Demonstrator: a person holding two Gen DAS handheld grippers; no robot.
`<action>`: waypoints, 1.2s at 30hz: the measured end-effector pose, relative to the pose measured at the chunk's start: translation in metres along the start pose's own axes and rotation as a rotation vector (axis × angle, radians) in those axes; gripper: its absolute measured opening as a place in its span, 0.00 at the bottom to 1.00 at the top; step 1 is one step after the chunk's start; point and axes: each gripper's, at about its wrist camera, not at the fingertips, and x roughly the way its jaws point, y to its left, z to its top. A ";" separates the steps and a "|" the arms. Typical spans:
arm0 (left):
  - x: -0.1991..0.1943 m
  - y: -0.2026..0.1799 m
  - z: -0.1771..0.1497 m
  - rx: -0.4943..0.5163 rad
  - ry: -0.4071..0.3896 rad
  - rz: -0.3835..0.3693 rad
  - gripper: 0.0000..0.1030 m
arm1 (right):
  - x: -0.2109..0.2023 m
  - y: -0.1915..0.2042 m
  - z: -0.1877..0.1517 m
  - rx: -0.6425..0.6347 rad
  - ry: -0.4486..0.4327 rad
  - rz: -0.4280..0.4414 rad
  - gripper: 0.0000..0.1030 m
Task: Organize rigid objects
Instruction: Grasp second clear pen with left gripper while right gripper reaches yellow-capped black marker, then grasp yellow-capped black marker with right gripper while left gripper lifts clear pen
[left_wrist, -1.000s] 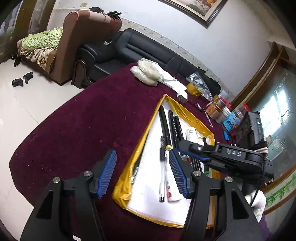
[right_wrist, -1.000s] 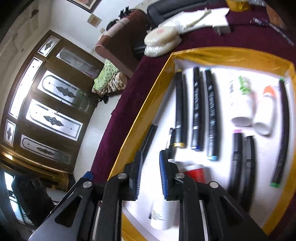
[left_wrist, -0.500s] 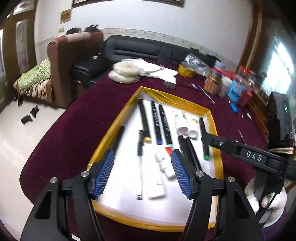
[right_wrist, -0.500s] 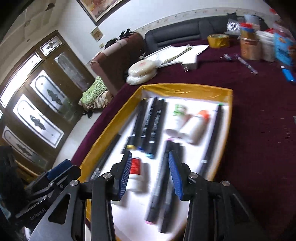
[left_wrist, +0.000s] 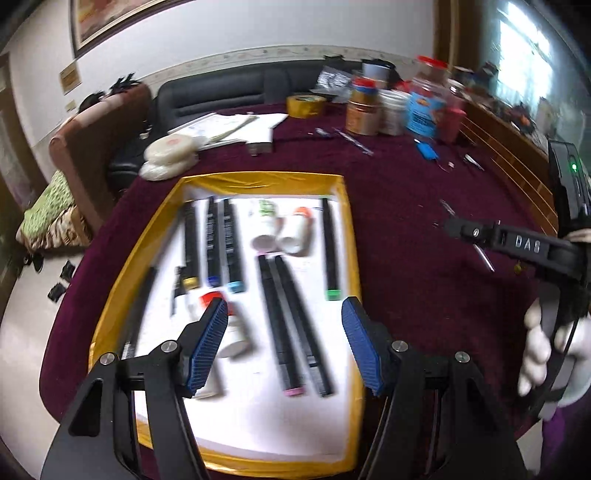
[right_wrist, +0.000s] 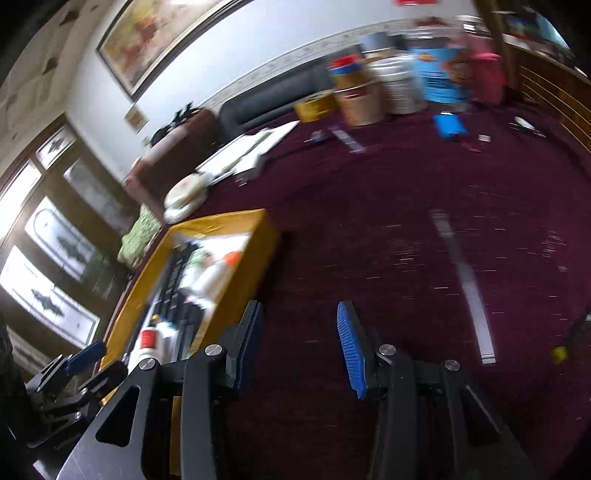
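Left gripper (left_wrist: 284, 314): jaws wide apart, nothing between the blue pads; they have just been opening a little further.
Right gripper (right_wrist: 299, 328): jaws parted to a middling gap and empty, having just opened up from nearly closed; only the maroon tablecloth (right_wrist: 388, 229) lies beyond them.
Tray (left_wrist: 347, 236): gold-rimmed with a white floor, straight ahead of and below the left gripper; in the right wrist view it sits off to the left of the right gripper's left finger.
Black markers (left_wrist: 210, 243): three side by side, ahead and left of the left gripper, with yellow, blue and light-blue ends toward it.
Two long markers (left_wrist: 284, 317): lying just beyond the gap of the left gripper, one with a pink end nearest.
Green-ended marker (left_wrist: 328, 251): alone, ahead of the left gripper's right finger.
White bottles (left_wrist: 284, 229): two, further ahead, beyond the long markers (green and orange tops, blurred).
Red-capped bottle (left_wrist: 229, 325): just behind the left gripper's left pad, partly hidden.
Gloved hand (left_wrist: 546, 343): far right of the left gripper, holding the right gripper's handle.
Jars and tape roll (left_wrist: 306, 105): well beyond both grippers, at the table's far edge.
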 end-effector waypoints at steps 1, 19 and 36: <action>0.000 -0.006 0.001 0.007 0.003 -0.009 0.61 | -0.005 -0.010 0.002 0.013 -0.009 -0.008 0.36; 0.086 -0.175 0.064 0.112 0.149 -0.380 0.61 | -0.085 -0.189 0.020 0.371 -0.356 -0.206 0.45; 0.123 -0.207 0.062 0.263 0.157 -0.292 0.08 | -0.082 -0.207 0.015 0.421 -0.327 -0.196 0.46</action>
